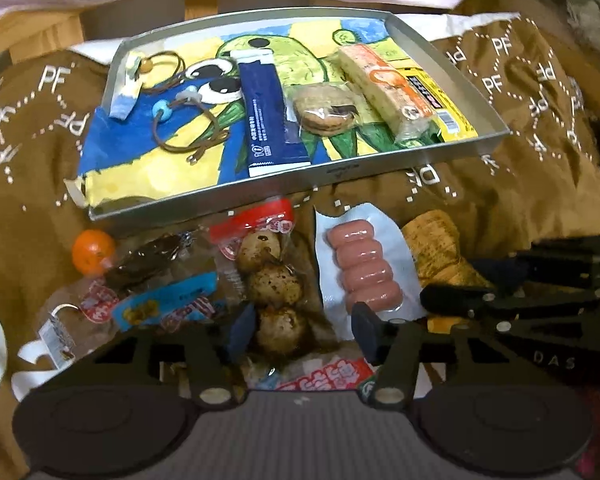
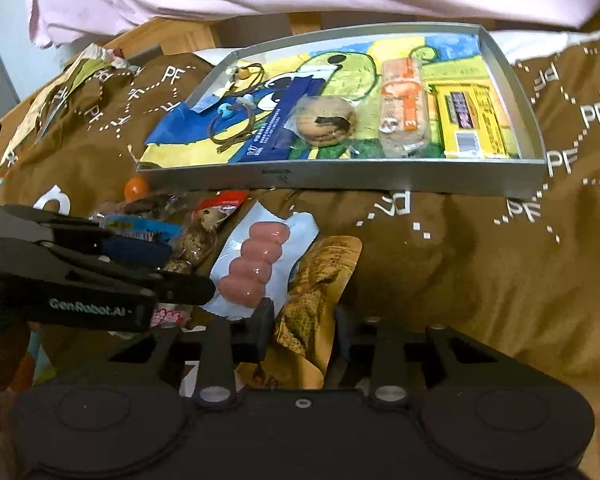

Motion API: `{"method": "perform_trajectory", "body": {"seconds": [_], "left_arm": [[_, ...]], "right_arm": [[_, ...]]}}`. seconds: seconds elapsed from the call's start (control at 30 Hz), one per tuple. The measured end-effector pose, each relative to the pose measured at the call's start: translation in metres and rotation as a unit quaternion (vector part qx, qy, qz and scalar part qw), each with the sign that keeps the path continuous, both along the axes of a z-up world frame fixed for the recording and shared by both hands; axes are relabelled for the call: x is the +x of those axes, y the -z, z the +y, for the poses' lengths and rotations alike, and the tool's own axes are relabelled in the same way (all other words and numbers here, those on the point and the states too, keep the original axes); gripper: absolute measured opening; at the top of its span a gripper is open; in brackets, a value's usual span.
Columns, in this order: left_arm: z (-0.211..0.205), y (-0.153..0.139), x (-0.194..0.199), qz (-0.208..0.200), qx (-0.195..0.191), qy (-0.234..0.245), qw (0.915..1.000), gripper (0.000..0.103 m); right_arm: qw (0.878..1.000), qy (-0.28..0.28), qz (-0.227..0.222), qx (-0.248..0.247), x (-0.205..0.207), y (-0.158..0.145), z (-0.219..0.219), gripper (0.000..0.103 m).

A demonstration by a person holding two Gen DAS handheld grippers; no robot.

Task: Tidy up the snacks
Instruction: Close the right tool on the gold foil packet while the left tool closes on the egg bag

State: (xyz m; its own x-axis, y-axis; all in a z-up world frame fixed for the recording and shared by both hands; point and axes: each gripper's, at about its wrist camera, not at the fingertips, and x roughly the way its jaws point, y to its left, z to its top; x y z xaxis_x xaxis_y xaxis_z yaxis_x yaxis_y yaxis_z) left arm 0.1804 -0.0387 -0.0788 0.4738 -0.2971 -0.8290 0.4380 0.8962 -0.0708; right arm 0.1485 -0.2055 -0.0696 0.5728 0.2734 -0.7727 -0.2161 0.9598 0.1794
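A rumpled brown blanket (image 1: 500,184) printed with white letters carries the metal tray (image 1: 380,166), already partly filled, with the loose snack pile just in front of it. Both claws gape wide and empty: the left claw (image 1: 300,334) over the egg pack (image 1: 274,288), the right claw (image 2: 302,334) over the tan pouch (image 2: 320,280), so slippery wrappers crowded together could drag the sausage pack (image 1: 364,274) along. Only the right view shows paper scraps (image 2: 60,92) left of the tray.

Both tongs, left (image 1: 304,332) and right (image 2: 304,330), gape open.

In the left wrist view, the red-printed packet (image 1: 324,380) at bottom centre was cut off by the left hand-held gripper (image 1: 302,330). In the right wrist view, print on the yellow packet (image 2: 470,120) was too blurred to read; the gold pouch (image 2: 312,300) ran under the right hand-held gripper (image 2: 302,330).
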Motion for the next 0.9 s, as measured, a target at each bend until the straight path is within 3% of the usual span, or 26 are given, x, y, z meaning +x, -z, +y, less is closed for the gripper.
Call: {"method": "perform_trajectory", "body": {"seconds": [0.1, 0.37, 0.4, 0.43, 0.5, 0.6, 0.67, 0.7, 0.8, 0.9], "left_arm": [[0.002, -0.004, -0.002, -0.002, -0.001, -0.013, 0.9999, 0.044], [0.011, -0.017, -0.015, 0.005, -0.028, -0.040, 0.9988, 0.035], [0.011, -0.021, -0.018, 0.002, -0.034, -0.041, 0.9986, 0.026], [0.012, -0.025, -0.021, -0.001, -0.038, -0.041, 0.9984, 0.024], [0.012, -0.025, -0.023, -0.001, -0.040, -0.035, 0.9986, 0.004], [0.012, -0.014, -0.016, 0.017, -0.033, -0.045, 0.9983, 0.004], [0.013, -0.017, -0.016, 0.019, -0.035, -0.047, 0.9981, 0.005], [0.013, -0.018, -0.017, 0.020, -0.036, -0.047, 0.9980, 0.011], [0.011, -0.018, -0.021, 0.007, 0.001, -0.060, 0.9982, 0.072], [0.007, -0.015, -0.022, -0.005, 0.013, -0.049, 0.9987, 0.072]], "right_arm": [[1.000, -0.001, -0.007, -0.005, -0.002, -0.005, 0.003, 0.028], [0.999, -0.007, -0.027, -0.028, -0.012, -0.017, 0.008, 0.025], [0.999, -0.006, -0.031, -0.033, -0.014, -0.019, 0.008, 0.025], [0.999, -0.006, -0.037, -0.039, -0.016, -0.022, 0.008, 0.025], [0.997, -0.013, -0.053, -0.049, -0.022, -0.028, 0.010, 0.025], [0.997, -0.019, -0.059, -0.052, -0.024, -0.031, 0.011, 0.025], [0.997, -0.019, -0.055, -0.051, -0.023, -0.028, 0.011, 0.025], [0.997, -0.020, -0.054, -0.052, -0.024, -0.028, 0.012, 0.025], [0.997, -0.019, -0.055, -0.050, -0.024, -0.028, 0.011, 0.025], [0.997, -0.016, -0.059, -0.049, -0.024, -0.030, 0.010, 0.025]]}}
